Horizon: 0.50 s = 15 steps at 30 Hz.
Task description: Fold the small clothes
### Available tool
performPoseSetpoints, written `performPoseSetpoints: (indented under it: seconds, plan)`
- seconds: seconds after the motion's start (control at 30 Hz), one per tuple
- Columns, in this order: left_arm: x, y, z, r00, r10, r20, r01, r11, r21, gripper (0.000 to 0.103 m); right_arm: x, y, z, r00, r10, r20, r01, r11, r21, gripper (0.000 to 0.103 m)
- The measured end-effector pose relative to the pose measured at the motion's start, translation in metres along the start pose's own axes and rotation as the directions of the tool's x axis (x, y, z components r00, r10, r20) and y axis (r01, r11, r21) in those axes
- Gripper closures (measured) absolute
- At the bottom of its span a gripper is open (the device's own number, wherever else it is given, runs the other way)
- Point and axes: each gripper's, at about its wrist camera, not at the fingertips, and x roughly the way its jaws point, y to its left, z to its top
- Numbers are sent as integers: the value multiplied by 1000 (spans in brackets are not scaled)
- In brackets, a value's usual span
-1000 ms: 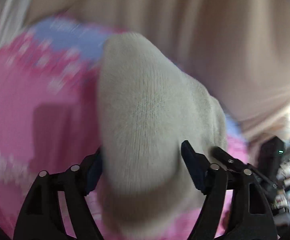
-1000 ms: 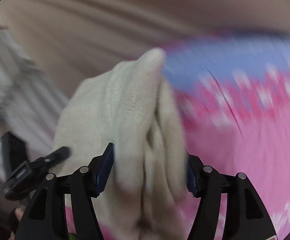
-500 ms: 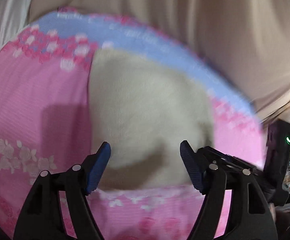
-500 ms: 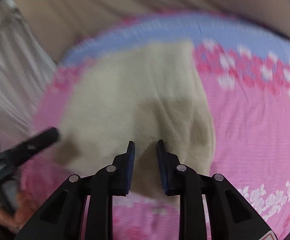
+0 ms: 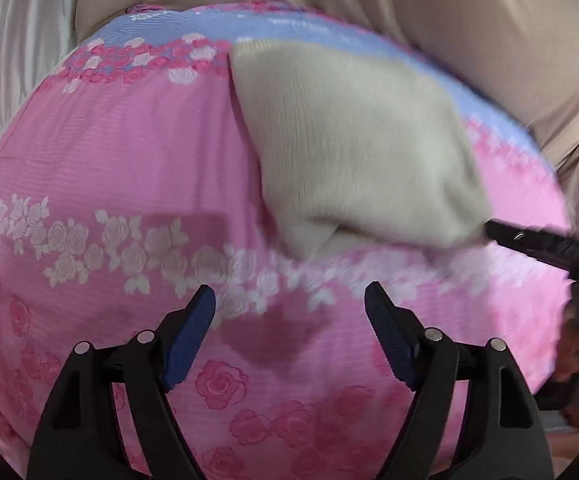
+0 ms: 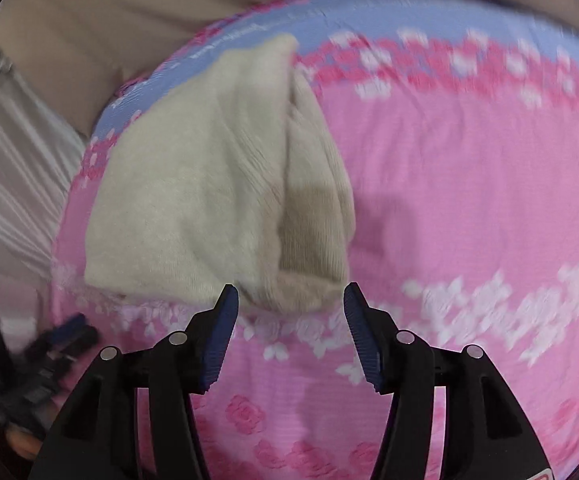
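Note:
A cream knit garment lies folded on a pink floral cloth, near its blue far border. It also shows in the right wrist view, with a folded flap on its right side. My left gripper is open and empty, pulled back from the garment's near edge. My right gripper is open and empty, its tips just short of the garment's near corner. The right gripper's black finger shows in the left wrist view at the garment's right corner.
The pink cloth covers a raised surface with a blue band at the far edge. Beige fabric hangs behind. White striped fabric lies at the left. The left gripper shows blurred at lower left.
Both grippers let go of the cream garment, which now lies on the pink cloth. Both have opened and drawn back toward the near side.

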Motion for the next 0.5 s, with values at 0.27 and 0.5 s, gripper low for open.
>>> performPoseSetpoints:
  seconds: [0.27,0.5]
  plan:
    - [10,14,35,991,60,119,-41,987,-157,80,-54,61,25,976,159,151,-137,980,-147,100]
    - [26,32,10,984,177,21,-169,964,-207,80,-36,48,45,990,-36,134,64,976,-210,102]
